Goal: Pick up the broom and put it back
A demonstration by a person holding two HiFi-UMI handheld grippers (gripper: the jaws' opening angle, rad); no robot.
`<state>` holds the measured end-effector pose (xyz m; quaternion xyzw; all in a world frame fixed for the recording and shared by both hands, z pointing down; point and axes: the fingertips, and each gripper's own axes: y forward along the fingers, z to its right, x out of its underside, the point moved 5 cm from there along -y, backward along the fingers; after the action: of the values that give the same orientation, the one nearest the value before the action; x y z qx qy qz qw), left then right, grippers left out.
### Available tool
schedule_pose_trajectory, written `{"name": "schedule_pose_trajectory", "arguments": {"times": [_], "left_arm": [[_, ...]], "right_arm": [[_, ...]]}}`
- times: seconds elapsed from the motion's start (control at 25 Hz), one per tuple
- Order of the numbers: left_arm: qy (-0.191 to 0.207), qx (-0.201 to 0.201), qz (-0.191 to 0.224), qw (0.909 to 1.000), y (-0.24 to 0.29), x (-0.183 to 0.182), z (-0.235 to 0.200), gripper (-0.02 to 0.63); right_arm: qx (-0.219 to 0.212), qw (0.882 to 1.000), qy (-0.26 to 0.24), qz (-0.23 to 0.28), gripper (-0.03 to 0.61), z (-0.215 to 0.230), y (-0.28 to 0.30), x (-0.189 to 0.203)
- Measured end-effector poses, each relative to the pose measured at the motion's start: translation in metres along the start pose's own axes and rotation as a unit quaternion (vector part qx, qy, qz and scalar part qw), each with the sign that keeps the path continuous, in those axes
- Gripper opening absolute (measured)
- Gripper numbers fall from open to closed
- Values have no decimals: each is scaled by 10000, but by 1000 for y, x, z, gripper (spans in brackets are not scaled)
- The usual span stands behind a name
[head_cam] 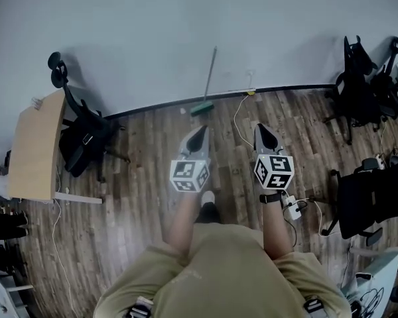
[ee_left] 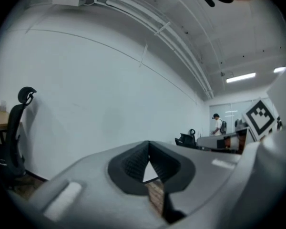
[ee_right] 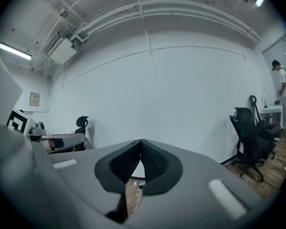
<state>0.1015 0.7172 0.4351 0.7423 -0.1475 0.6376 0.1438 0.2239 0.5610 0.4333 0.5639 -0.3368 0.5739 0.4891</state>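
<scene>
The broom [head_cam: 210, 78] leans upright against the white wall straight ahead, its green head [head_cam: 201, 108] resting on the wooden floor at the baseboard. My left gripper [head_cam: 199, 131] points at the broom head from a short way back, shut with nothing in it. My right gripper [head_cam: 261, 128] is level with it on the right, also shut and holding nothing. In the left gripper view the dark pads [ee_left: 136, 162] meet at their tips above a small gap showing floor. In the right gripper view the pads [ee_right: 153, 161] meet the same way.
A wooden desk [head_cam: 36, 144] and a black office chair [head_cam: 83, 134] stand at the left. More black chairs [head_cam: 358, 88] [head_cam: 375, 201] stand at the right. A white cable [head_cam: 238, 121] runs from the wall to a power strip [head_cam: 292, 208] by my right arm.
</scene>
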Motion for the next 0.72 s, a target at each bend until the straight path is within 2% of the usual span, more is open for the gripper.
{"name": "schedule_pose_trajectory", "arguments": {"times": [0.16,0.4,0.6,0.72], "left_arm": [[-149,3,183,9997,29,-19,-52,2],[147,-30,24,9999,54,-26,-115,2],[150,-78,-95,9998,65,-18,-165,2],[131,-35,-179,9997,80,-10,-181,2]], "right_arm": [[-253,9996,-69,-123,5,-21,55,-14],[-308,9994,-1,-171,5,-45,126,-24],[-420,9987,-51,-298,5,-75,180,-10],[-475,9978,-92,-451,5,-79,202,2]]}}
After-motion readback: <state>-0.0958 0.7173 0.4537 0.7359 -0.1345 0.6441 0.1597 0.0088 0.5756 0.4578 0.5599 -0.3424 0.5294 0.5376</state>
